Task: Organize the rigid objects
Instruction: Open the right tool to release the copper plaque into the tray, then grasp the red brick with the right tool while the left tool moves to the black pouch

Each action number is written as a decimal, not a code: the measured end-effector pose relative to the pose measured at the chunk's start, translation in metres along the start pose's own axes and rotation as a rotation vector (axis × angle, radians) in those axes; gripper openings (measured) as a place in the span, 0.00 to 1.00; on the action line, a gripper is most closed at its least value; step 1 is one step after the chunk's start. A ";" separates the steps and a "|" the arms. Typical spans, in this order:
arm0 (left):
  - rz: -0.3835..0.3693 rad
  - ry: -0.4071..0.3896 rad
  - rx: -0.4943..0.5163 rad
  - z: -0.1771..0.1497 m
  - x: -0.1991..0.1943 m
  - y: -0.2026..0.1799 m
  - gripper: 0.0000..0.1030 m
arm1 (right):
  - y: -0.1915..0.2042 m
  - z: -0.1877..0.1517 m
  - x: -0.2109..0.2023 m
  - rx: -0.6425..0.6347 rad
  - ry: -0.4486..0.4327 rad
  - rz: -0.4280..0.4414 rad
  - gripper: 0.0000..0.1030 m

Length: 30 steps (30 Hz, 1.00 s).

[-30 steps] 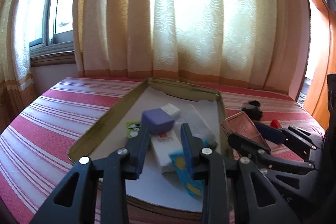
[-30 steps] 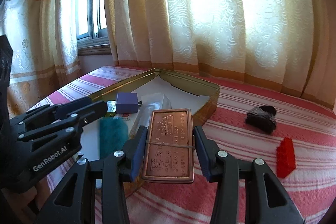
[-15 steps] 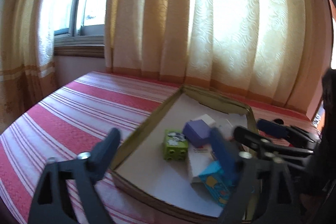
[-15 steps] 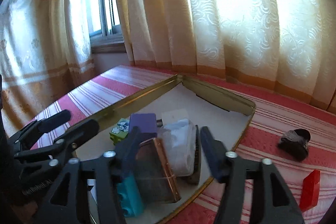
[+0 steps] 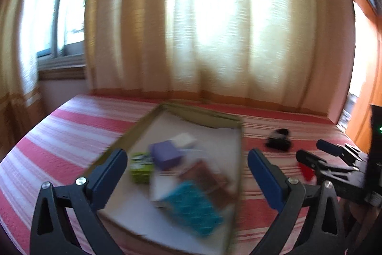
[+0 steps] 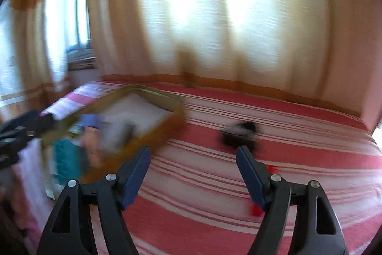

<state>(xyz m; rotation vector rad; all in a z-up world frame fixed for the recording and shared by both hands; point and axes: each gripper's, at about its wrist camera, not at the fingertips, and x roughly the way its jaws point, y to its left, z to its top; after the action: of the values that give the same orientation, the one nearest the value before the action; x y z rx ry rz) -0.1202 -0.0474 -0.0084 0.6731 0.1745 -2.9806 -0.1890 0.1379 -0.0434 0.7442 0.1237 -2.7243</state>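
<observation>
Though blurred, tray (image 5: 140, 129) edge between gripper (image 5: 186, 164) tips

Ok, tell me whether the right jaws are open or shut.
Open. The right gripper has its jaws spread wide with only the striped cloth between them, gripping nothing.

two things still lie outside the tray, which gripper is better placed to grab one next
Right. The right gripper has open, empty jaws over the striped cloth, with the black object and red block close ahead. The left gripper faces the tray.
</observation>
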 end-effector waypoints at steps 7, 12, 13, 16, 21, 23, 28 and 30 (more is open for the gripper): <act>-0.099 0.103 0.079 0.005 0.039 -0.080 1.00 | -0.077 -0.014 0.020 0.143 0.145 -0.152 0.74; -0.090 0.139 0.111 0.009 0.059 -0.108 1.00 | -0.078 -0.013 0.038 0.137 0.207 -0.106 0.73; -0.079 0.141 0.117 0.010 0.063 -0.111 1.00 | -0.076 -0.014 0.042 0.132 0.222 -0.097 0.71; -0.074 0.158 0.114 0.013 0.072 -0.114 1.00 | -0.069 -0.015 0.056 0.116 0.274 -0.084 0.52; -0.072 0.180 0.127 0.014 0.086 -0.125 1.00 | -0.082 -0.018 0.058 0.140 0.302 -0.066 0.24; -0.089 0.200 0.140 0.013 0.094 -0.136 1.00 | -0.091 -0.018 0.058 0.164 0.298 -0.077 0.24; -0.132 0.259 0.173 0.014 0.125 -0.168 1.00 | -0.125 -0.007 0.058 0.210 0.255 -0.174 0.24; -0.151 0.279 0.195 0.013 0.139 -0.182 1.00 | -0.138 -0.006 0.057 0.237 0.244 -0.185 0.24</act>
<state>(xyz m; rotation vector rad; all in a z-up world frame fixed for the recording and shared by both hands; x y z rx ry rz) -0.2702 0.1239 -0.0395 1.1481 -0.0533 -3.0583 -0.2769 0.2542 -0.0771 1.1865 -0.0830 -2.8414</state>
